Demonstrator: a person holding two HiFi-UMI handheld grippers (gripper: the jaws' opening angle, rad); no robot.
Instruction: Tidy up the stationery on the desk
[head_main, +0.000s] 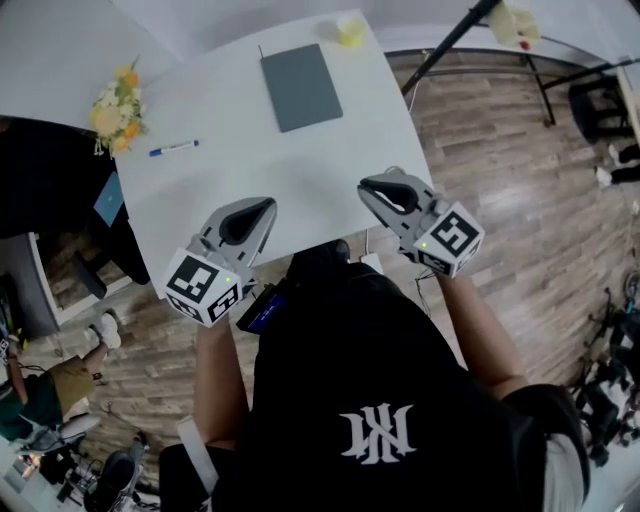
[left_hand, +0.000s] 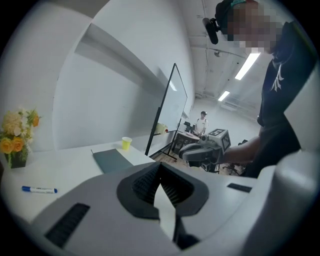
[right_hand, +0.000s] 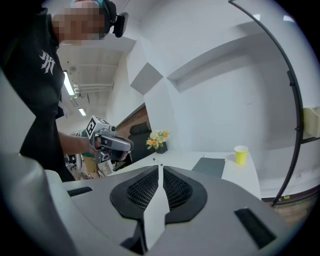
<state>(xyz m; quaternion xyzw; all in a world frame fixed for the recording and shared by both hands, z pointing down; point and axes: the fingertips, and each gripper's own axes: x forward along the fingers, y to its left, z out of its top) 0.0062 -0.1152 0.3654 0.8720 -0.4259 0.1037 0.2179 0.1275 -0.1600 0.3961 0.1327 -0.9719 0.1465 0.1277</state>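
A blue-capped white marker (head_main: 173, 149) lies on the white desk (head_main: 330, 170) at the left, also seen as the marker (left_hand: 39, 189) in the left gripper view. A dark grey notebook (head_main: 300, 86) lies flat at the desk's far middle; the same notebook (left_hand: 112, 160) (right_hand: 212, 166) shows in both gripper views. My left gripper (head_main: 266, 208) hangs over the desk's near edge, jaws shut and empty. My right gripper (head_main: 366, 186) hovers over the near right part, also shut on nothing. Both are well short of the marker and notebook.
A pot of yellow flowers (head_main: 117, 110) stands at the desk's left edge. A yellow paper cup (head_main: 350, 32) stands at the far edge beyond the notebook. A black stand leg (head_main: 445, 45) slants over the wooden floor to the right. A black chair (head_main: 60, 200) sits left.
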